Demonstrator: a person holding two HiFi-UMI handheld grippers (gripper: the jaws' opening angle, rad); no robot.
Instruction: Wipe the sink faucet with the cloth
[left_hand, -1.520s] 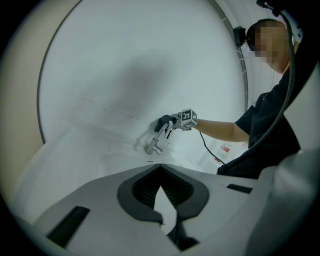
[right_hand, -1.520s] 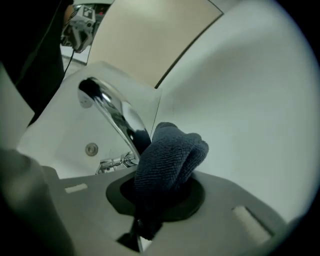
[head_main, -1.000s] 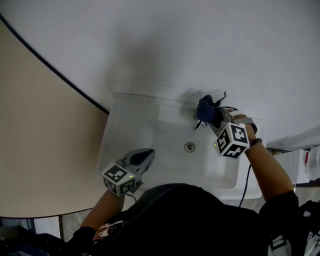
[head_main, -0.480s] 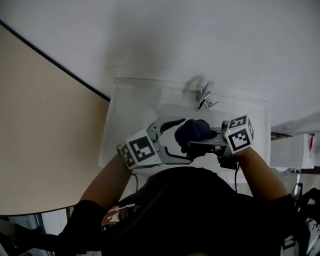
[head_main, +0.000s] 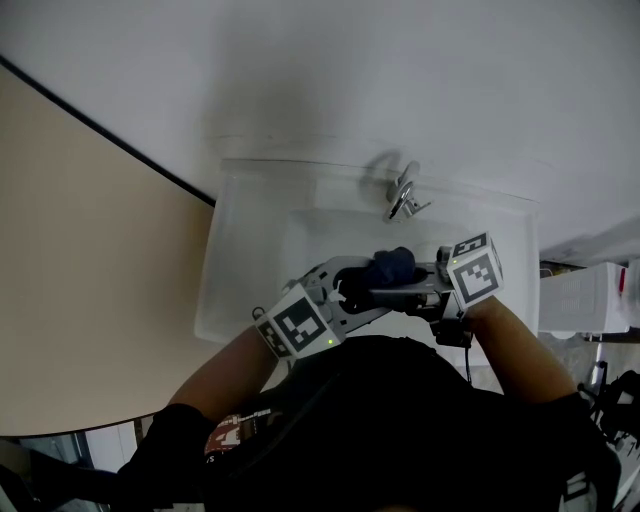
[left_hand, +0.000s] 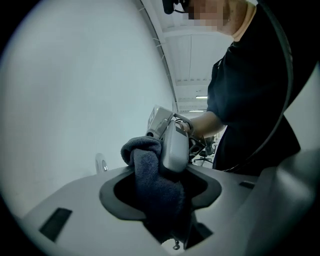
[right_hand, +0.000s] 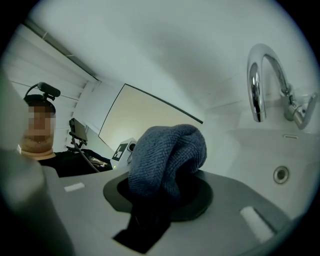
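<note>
Left gripper (head_main: 342, 284) is clenched on the dark blue cloth (head_main: 392, 266) – a knitted, rounded wad over the front half of the white sink (head_main: 250, 225), its tail running down through the jaws. Right gripper (head_main: 378, 294) has just been easing its jaws apart, the cloth loose between them. The chrome gooseneck faucet (head_main: 403, 193) stands at the back rim – spout curving toward the basin
</note>
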